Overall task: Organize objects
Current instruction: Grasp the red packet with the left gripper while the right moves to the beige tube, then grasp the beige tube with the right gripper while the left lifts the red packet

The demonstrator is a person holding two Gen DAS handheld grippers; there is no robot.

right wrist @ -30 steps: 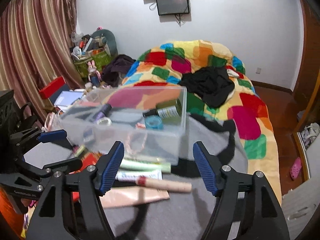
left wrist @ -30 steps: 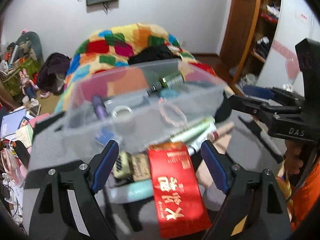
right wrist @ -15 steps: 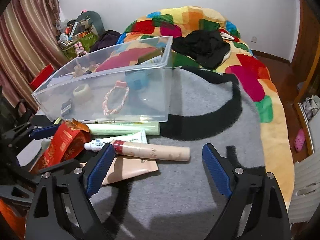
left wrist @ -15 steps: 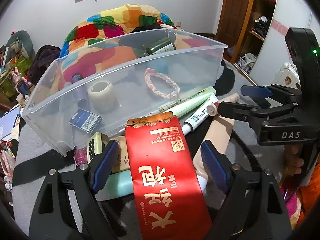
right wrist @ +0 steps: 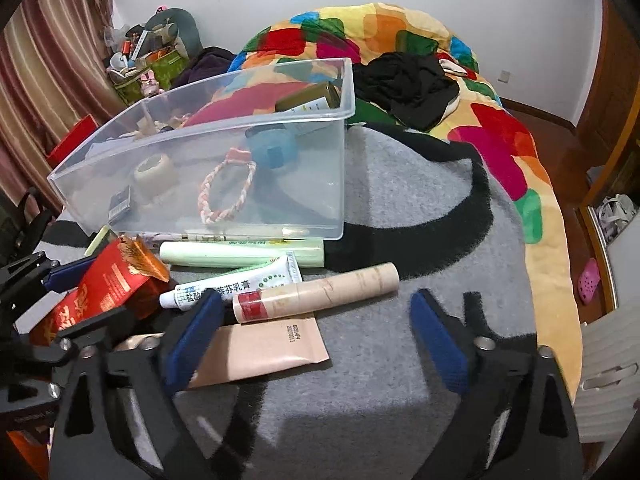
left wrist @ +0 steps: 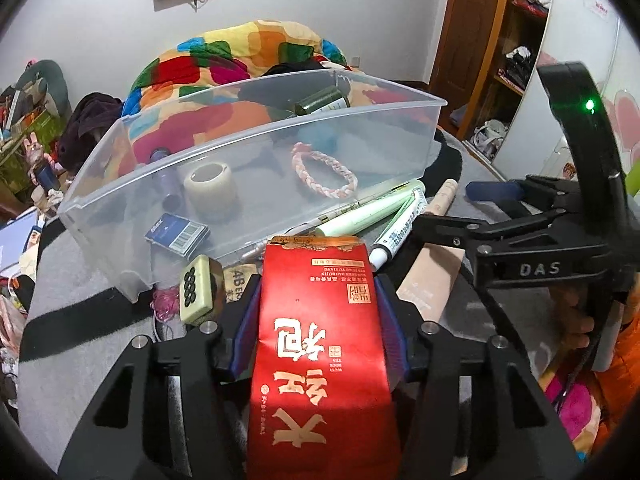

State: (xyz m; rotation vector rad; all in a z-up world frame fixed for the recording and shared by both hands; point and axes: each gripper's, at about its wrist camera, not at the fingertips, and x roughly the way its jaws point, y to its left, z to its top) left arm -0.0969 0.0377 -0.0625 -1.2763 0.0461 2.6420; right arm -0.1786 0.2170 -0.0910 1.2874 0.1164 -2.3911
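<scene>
A red box with gold characters lies on the grey mat in front of a clear plastic bin. My left gripper is closing around it, and its blue pads press on both long sides. In the right wrist view the red box sits at the left. My right gripper is open and closing slightly, with nothing gripped. It hovers just short of a beige cylinder tube and a beige sachet.
The bin holds a tape roll, a braided bracelet, a dark bottle and a blue card. A green tube, a white ointment tube and a mahjong tile lie beside it. A colourful quilt lies beyond.
Both grippers sank toward the mat and tilted down. The left jaws closed from wide apart onto the red box. The right jaws stayed wide, now nearer the beige tube.
</scene>
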